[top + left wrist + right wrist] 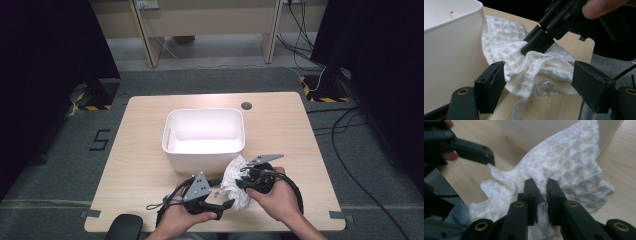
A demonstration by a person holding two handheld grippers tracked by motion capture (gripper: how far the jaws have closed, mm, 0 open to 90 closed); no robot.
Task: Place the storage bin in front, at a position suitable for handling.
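I've got the crumpled white waffle-weave cloth (236,184) pinched in the right gripper (541,195), left gripper (537,82) wide open around it, still outside the white rectangular plastic tub (172,150).

Left gripper (220,196): in my left hand (182,216), low and level, jaws spread wide apart.
Right gripper (243,176): in my right hand (277,197), jaws pinched nearly together.

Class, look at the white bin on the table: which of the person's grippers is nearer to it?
Right. The right gripper, shut on the white cloth, sits just off the white bin. The left gripper, jaws open around the cloth, is nearer the table's front edge.
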